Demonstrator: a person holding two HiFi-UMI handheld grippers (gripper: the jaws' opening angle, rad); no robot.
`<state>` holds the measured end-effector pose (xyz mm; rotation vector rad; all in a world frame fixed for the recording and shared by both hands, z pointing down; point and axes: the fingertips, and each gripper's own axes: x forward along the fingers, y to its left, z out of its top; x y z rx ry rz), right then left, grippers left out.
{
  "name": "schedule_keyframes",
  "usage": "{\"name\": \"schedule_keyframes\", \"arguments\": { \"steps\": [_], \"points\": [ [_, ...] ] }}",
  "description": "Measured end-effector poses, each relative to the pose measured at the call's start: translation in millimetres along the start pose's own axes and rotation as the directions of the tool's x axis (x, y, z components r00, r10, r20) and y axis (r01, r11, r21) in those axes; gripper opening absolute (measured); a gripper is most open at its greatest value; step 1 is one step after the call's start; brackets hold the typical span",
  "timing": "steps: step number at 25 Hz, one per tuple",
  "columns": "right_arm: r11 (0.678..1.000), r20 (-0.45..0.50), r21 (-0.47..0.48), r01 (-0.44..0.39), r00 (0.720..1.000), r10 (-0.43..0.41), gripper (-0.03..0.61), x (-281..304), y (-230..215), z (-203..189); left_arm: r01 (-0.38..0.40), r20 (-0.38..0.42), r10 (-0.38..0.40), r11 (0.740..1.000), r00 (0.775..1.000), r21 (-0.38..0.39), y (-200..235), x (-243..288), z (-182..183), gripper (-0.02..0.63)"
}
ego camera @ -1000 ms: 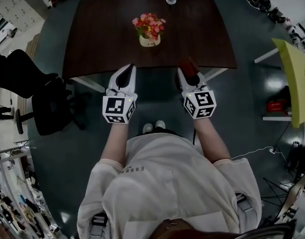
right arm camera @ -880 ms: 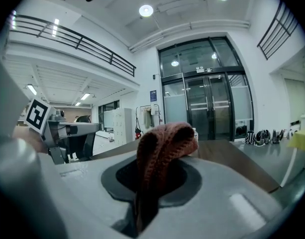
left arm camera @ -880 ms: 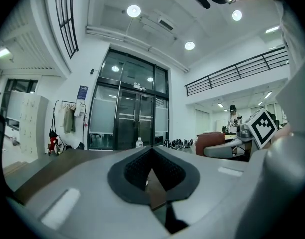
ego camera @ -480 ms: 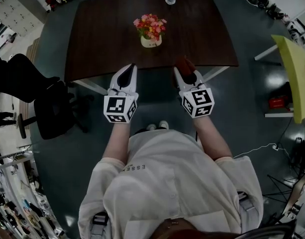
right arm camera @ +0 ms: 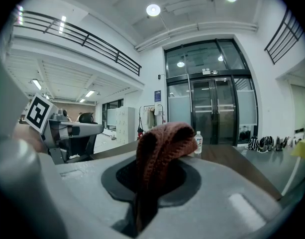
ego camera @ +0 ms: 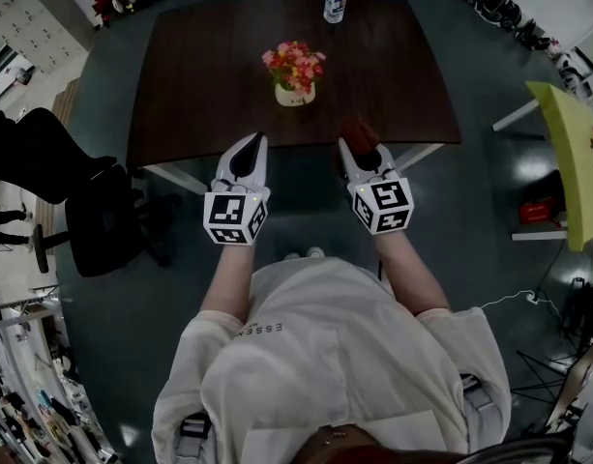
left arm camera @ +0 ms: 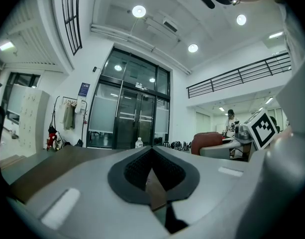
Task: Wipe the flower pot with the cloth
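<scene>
A small cream flower pot [ego camera: 295, 93] with pink and orange flowers stands in the middle of the dark wooden table [ego camera: 199, 66]. My right gripper [ego camera: 366, 150] hovers at the table's near edge, shut on a reddish-brown knitted cloth [right arm camera: 162, 146] that bulges out past its jaws; the cloth [ego camera: 359, 131] also shows in the head view. My left gripper [ego camera: 253, 145] is level with it to the left, at the same table edge, shut with nothing in it [left arm camera: 152, 151]. Both grippers are well short of the pot.
A clear water bottle [ego camera: 335, 2] stands at the table's far edge. A black office chair [ego camera: 93, 211] sits left of the table. A yellow-green panel [ego camera: 572, 158] and a red item stand at the right. Shoes line the far floor.
The view has shifted slightly, so the table and pot sit a little lower in the frame. Both grippers hold the same pose, the cloth still in the right one.
</scene>
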<state>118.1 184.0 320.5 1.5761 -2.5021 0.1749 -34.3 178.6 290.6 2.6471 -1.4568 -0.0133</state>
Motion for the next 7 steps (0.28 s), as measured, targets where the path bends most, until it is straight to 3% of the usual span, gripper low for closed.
{"name": "schedule_keyframes", "arguments": {
  "steps": [7],
  "points": [
    [1.0,0.016,-0.005,-0.006,1.0,0.006,0.046,7.1,-5.7,4.8,-0.024,0.007,0.024,1.0,1.0,0.007,9.4,5.9,3.0,0.009]
  ]
}}
